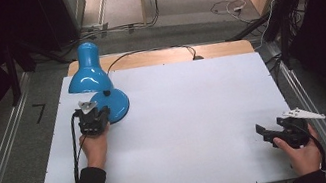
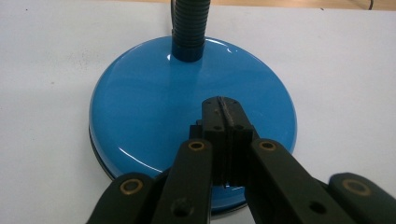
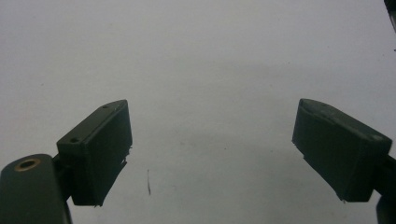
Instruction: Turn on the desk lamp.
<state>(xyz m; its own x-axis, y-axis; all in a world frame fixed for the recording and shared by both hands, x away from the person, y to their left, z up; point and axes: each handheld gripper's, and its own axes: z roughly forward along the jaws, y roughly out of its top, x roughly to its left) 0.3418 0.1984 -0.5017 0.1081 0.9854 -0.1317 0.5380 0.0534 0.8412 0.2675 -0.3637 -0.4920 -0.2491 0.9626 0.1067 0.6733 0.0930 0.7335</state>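
High view, lamp: blue desk lamp (image 1: 94,86) at far left of white counter (image 1: 181,118), shade tipped toward the left edge, black cord running off the far side
High view, left tool (image 1: 96,114): over the near rim of the lamp base, held by left hand (image 1: 95,146)
High view, right tool (image 1: 270,134): near right corner, well apart from lamp

Left gripper view, left tool (image 2: 223,116): jaws pressed together, nothing between, tips over blue base (image 2: 154,107); ribbed neck (image 2: 189,28) beyond

Right gripper view, right tool (image 3: 210,140): jaws spread wide above bare counter (image 3: 201,60)
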